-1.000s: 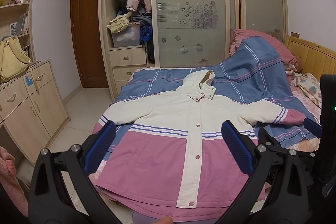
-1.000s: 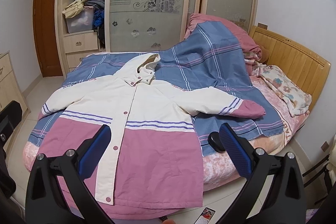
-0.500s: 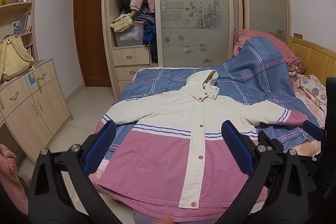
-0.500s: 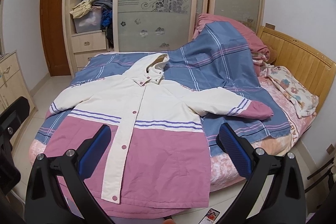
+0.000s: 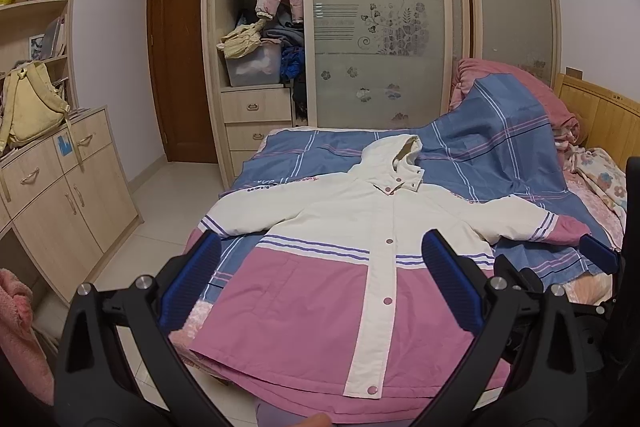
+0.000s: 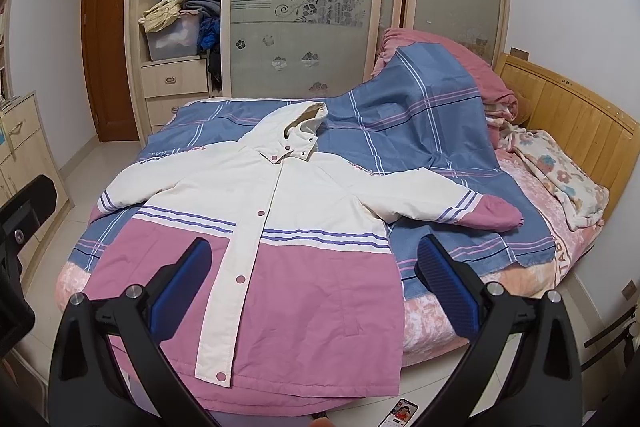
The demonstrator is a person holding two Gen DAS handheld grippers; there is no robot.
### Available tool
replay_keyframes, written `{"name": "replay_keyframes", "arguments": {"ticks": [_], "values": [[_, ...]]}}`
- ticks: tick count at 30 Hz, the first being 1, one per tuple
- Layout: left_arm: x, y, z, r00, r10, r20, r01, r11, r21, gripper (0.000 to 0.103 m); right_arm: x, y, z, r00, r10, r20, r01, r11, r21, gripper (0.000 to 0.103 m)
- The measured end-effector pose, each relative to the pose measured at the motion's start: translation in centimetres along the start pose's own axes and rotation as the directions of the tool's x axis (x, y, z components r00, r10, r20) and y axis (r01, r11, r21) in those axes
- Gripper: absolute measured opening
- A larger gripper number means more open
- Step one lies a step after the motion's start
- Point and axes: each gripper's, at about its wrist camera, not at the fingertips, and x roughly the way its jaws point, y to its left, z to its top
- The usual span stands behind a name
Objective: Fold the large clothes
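A large hooded jacket [image 5: 340, 267], cream above and pink below with purple stripes and snap buttons, lies spread flat, front up, on the bed. It also shows in the right wrist view [image 6: 288, 227]. Both sleeves are stretched out to the sides. My left gripper [image 5: 320, 279] is open and empty, held above the jacket's lower part near the bed's foot. My right gripper [image 6: 310, 279] is open and empty, also above the hem area. A blue pad of the right gripper [image 5: 598, 253] shows at the right edge of the left wrist view.
The bed carries a blue plaid sheet [image 6: 400, 131], a pink quilt pile [image 6: 452, 67] and a floral blanket [image 6: 560, 175] by the wooden headboard [image 6: 572, 123]. A wardrobe [image 5: 256, 67] stands behind. A cabinet [image 5: 60, 187] with a yellow backpack is left. A phone [image 6: 400, 413] lies on the floor.
Both grippers have drawn back and shifted slightly, so the jacket sits a little farther and more to the right in both views. The jaws stay open. The jacket has not moved.
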Motion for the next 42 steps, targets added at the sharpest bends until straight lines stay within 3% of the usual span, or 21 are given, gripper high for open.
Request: {"name": "replay_keyframes", "arguments": {"ticks": [36,42], "values": [[0.9,0.1,-0.2,1.000,0.003,-0.021,-0.003,1.000,0.003,0.101,1.2,0.6,-0.8,1.000,0.002,-0.024,-0.003,1.000,-0.014,0.102],[3.5,1.4,-0.5,0.992,-0.092,-0.087,0.083,0.991,-0.103,0.101,2.6,-1.5,-0.6,1.000,0.012,-0.013,-0.011,0.999,0.045,0.102]]}}
